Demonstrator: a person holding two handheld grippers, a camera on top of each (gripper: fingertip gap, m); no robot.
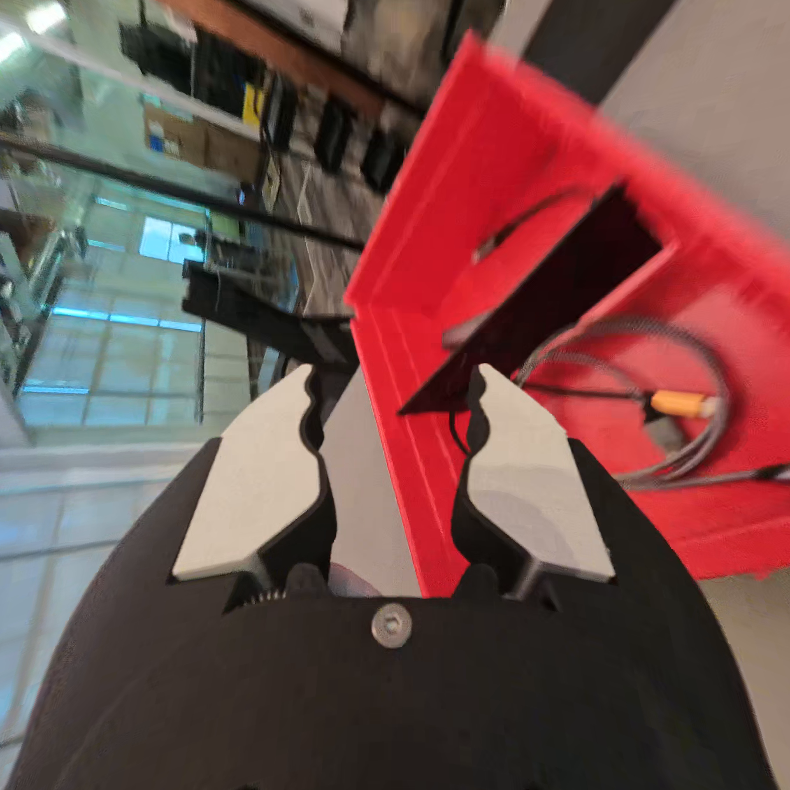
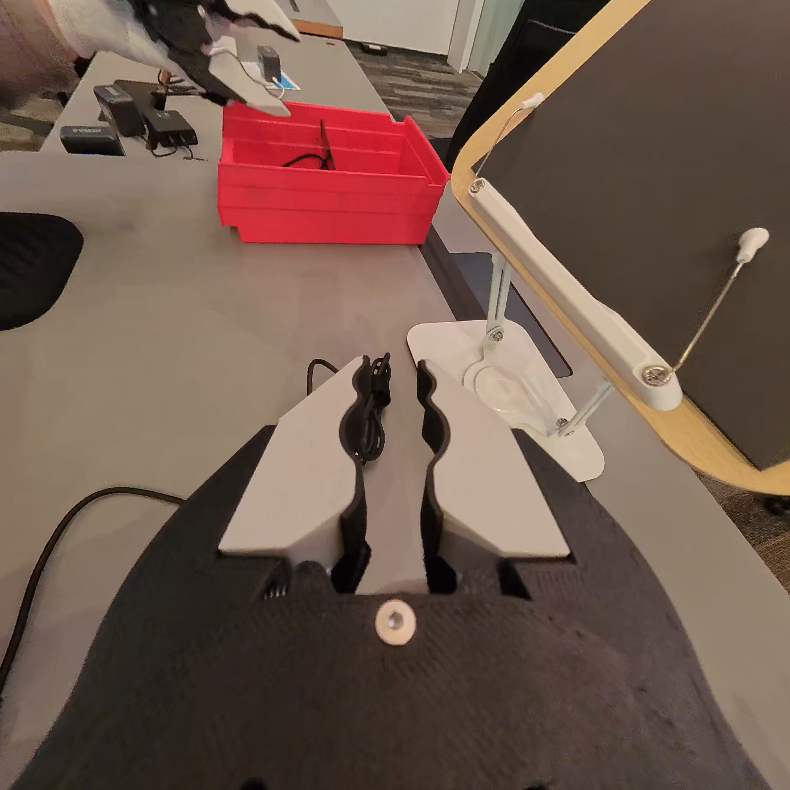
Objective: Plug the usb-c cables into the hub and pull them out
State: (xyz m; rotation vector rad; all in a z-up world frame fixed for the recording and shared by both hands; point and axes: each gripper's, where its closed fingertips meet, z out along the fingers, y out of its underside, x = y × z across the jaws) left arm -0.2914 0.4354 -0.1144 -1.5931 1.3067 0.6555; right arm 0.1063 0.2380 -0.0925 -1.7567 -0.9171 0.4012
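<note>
A red bin [image 1: 491, 171] fills the right of the blurred, tilted left wrist view. It holds a black divider [image 1: 555, 290], a grey braided cable [image 1: 718, 384], an orange-ended plug [image 1: 679, 404] and a thin black cable. My left gripper [image 1: 395, 369] is open and empty, its fingertips over the bin's near wall. In the right wrist view it [image 2: 290, 72] hovers open above the bin's [image 2: 325, 201] back left corner. My right gripper [image 2: 392, 362] is open above a bundled black cable [image 2: 376, 410] on the grey table, which lies close to its left finger.
Several black boxes lie at the back left, one with front ports [image 2: 171, 126]. A board [image 2: 641, 192] on a white stand base [image 2: 513, 384] leans in at the right. A black cable [image 2: 42, 551] curves along the near left. A dark chair back [image 2: 30, 265] is at the left edge. Tip to tip, the grippers are about 45 centimetres apart.
</note>
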